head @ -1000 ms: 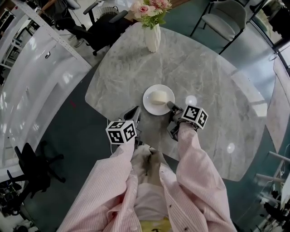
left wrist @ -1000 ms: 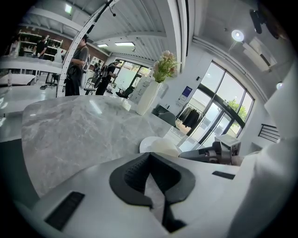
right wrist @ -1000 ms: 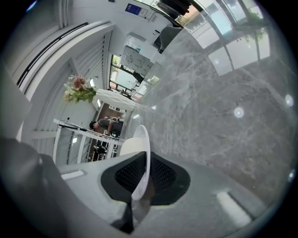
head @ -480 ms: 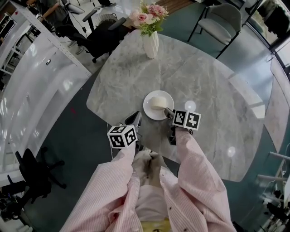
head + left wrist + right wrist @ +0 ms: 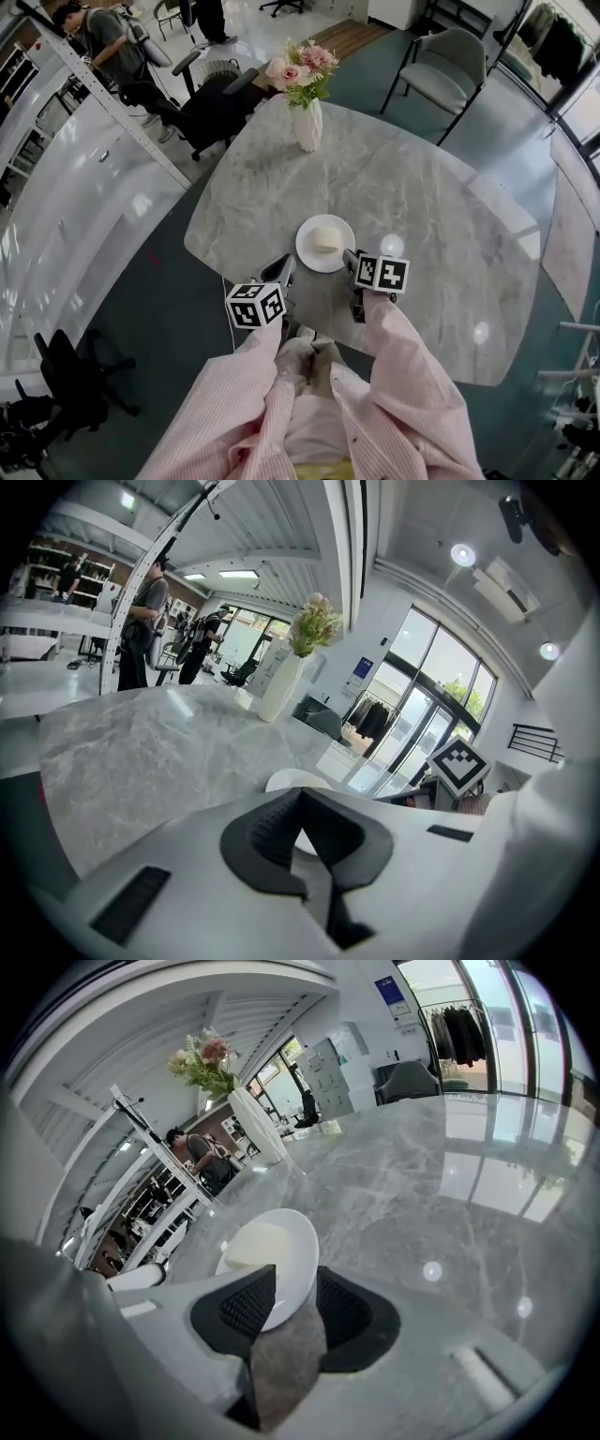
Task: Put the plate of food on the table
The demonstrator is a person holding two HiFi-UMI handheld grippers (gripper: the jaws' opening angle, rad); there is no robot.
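Right tool (image 5: 294,1283) just opened, spread around plate (image 5: 281,1237) rim; left tool (image 5: 298,797) pressed together, hiding most of plate.

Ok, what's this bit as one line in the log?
plate with food: resting on table | right gripper: jaws just been opening, plate rim between them, not pressing | left gripper: jaws shut, empty

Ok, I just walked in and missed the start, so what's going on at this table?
A person with a gripper in each hand is setting a plate of pale food on the marble table. The plate already rests on the table. The right gripper has just been opening its jaws; the plate's near rim sits between them, but the pads do not press on it. The left gripper hangs near the table edge, jaws together, holding nothing.
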